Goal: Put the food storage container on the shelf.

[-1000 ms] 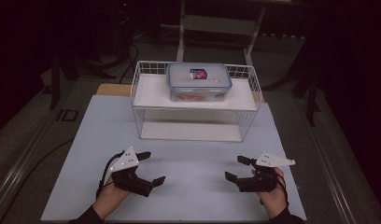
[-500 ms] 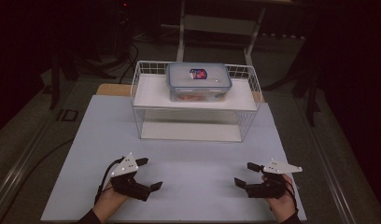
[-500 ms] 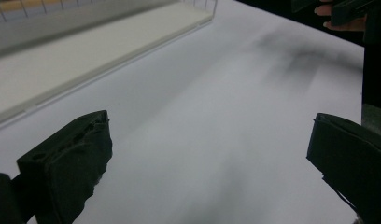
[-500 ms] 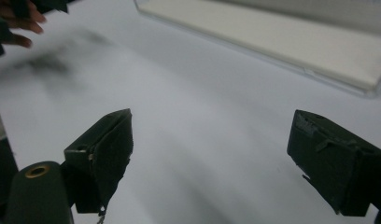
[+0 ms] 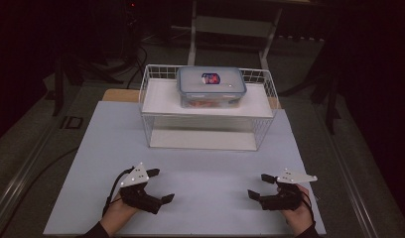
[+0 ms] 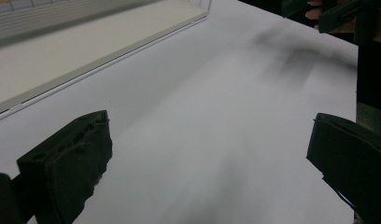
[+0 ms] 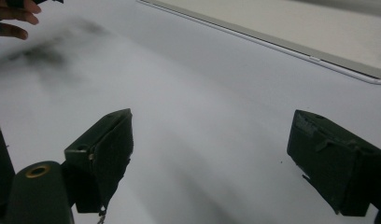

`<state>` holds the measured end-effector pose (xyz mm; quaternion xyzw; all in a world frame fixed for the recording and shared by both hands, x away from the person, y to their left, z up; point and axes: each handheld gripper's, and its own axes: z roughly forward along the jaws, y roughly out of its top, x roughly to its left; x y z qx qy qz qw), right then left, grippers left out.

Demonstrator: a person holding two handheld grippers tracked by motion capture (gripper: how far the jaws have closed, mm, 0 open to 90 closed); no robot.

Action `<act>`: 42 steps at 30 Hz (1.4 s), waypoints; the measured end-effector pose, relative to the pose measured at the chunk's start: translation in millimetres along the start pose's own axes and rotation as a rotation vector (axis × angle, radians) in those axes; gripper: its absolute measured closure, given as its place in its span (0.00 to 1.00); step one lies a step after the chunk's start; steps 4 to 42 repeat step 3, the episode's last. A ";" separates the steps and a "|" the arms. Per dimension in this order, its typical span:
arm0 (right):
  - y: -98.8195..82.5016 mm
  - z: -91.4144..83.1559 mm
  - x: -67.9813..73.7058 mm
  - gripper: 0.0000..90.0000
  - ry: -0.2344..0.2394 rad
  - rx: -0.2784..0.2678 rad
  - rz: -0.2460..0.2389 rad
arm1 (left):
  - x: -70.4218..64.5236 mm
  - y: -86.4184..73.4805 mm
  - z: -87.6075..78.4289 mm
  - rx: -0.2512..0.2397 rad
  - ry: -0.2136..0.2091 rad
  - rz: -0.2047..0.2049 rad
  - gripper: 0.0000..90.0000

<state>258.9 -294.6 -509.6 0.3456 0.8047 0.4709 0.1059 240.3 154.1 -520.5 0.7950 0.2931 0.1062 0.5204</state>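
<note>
My left gripper (image 5: 161, 185) rests low over the white table top (image 5: 210, 168) near its front left, jaws wide open with nothing between them. My right gripper (image 5: 258, 186) mirrors it at the front right, also open and holding nothing. In the left gripper view, my left gripper (image 6: 207, 163) has bare table between its jaws and the other gripper (image 6: 342, 14) shows far off. Bare table also lies between the jaws of my right gripper (image 7: 216, 154) in the right gripper view. A clear lidded container (image 5: 211, 86) sits on the upper shelf of a white wire rack (image 5: 151, 129) behind them.
The rack's pale base board (image 6: 62, 56) (image 7: 319, 32) lies ahead of both grippers. A hand (image 7: 11, 18) shows at the top left of the right gripper view. Dark floor, cables and a frame surround the table.
Both grippers drew back toward the near table edge and a little outward, then nearly stopped. Their jaws stayed open.
</note>
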 end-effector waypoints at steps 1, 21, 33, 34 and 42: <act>-0.1 0.0 -0.2 0.16 0.002 0.001 0.001 | -0.1 -0.2 0.3 0.006 0.001 -0.002 0.00; -0.2 0.3 0.0 0.16 0.004 0.006 0.002 | 0.2 -0.8 0.8 0.010 0.000 0.001 0.00; -0.2 0.3 0.0 0.16 0.004 0.006 0.002 | 0.2 -0.8 0.8 0.010 0.000 0.001 0.00; -0.2 0.3 0.0 0.16 0.004 0.006 0.002 | 0.2 -0.8 0.8 0.010 0.000 0.001 0.00; -0.2 0.3 0.0 0.16 0.004 0.006 0.002 | 0.2 -0.8 0.8 0.010 0.000 0.001 0.00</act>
